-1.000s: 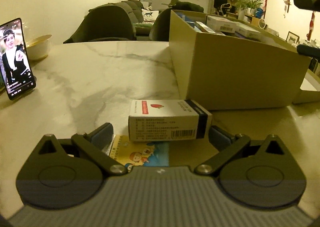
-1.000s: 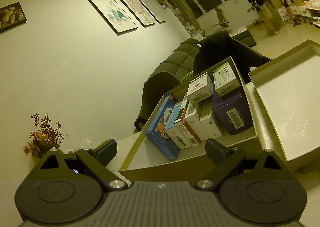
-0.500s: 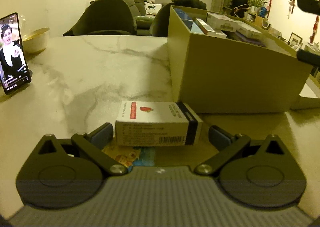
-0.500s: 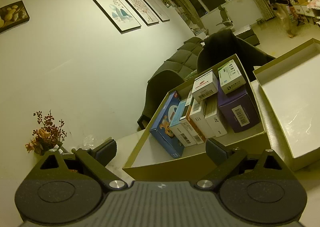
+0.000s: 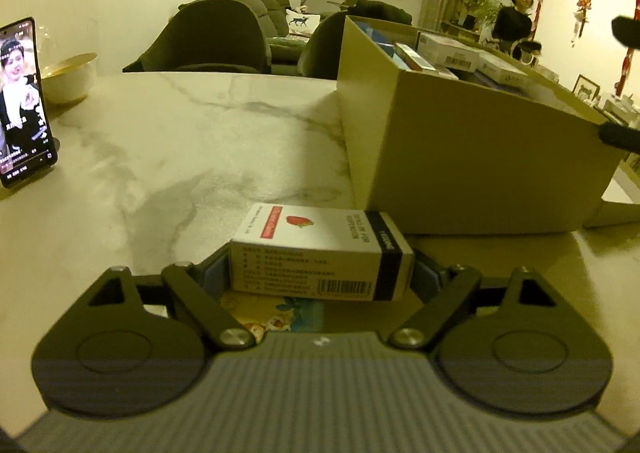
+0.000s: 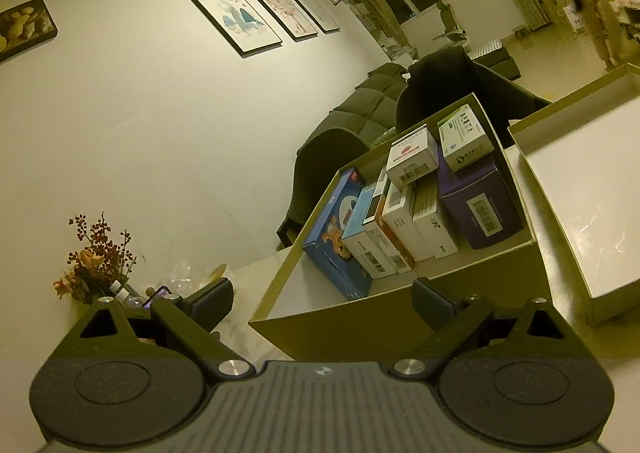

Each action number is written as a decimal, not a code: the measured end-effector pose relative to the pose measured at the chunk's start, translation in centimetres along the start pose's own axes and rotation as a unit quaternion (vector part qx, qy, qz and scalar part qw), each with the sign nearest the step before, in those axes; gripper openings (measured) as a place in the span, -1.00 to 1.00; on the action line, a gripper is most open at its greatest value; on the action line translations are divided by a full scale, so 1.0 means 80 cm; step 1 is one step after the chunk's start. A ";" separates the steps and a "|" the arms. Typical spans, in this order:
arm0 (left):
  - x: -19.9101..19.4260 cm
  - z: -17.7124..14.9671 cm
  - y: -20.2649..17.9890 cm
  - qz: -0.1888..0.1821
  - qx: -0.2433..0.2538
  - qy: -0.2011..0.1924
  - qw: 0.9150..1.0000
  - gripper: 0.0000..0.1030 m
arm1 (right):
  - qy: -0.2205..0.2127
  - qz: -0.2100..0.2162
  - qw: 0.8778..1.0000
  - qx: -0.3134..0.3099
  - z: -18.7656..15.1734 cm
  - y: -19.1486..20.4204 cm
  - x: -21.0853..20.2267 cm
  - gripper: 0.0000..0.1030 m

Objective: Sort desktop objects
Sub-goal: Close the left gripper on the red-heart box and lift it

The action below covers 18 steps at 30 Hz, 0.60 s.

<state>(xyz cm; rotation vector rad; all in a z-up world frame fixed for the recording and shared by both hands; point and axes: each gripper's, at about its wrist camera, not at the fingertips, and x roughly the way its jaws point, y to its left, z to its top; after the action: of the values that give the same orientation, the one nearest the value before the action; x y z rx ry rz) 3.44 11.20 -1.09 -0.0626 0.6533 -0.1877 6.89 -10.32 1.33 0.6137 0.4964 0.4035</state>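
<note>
**Closing in on the white box**

My left gripper (image 5: pixel 322 277) is closing: a second ago its jaws stood wide with gaps either side of the white medicine box (image 5: pixel 320 253); now the pads sit against both its ends. The box lies on a colourful flat packet (image 5: pixel 276 311) on the marble table (image 5: pixel 180 141), just before the open cardboard box (image 5: pixel 472 157). My right gripper (image 6: pixel 322 299) stays spread and empty above that box's near wall.

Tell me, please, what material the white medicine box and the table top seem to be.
White medicine box: apparently thin printed cardboard, matte, with sharp folded edges and a barcode. Table top: looks like polished marble or a marble imitation, pale with grey veins and soft reflections.
</note>
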 end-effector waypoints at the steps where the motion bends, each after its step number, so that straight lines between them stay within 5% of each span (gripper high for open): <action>1: -0.002 -0.001 0.003 -0.005 -0.004 -0.001 1.000 0.70 | 0.001 0.001 1.000 0.001 0.000 0.000 0.000 0.88; 18: -0.058 -0.016 0.020 -0.073 -0.001 -0.038 0.997 0.69 | 0.044 0.028 0.999 -0.008 -0.011 0.014 0.005 0.88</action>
<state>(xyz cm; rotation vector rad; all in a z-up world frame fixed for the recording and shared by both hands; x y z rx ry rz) -0.71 13.70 0.45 -0.1186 0.5738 -0.3246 6.47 -8.90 1.29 0.5977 0.5609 0.4887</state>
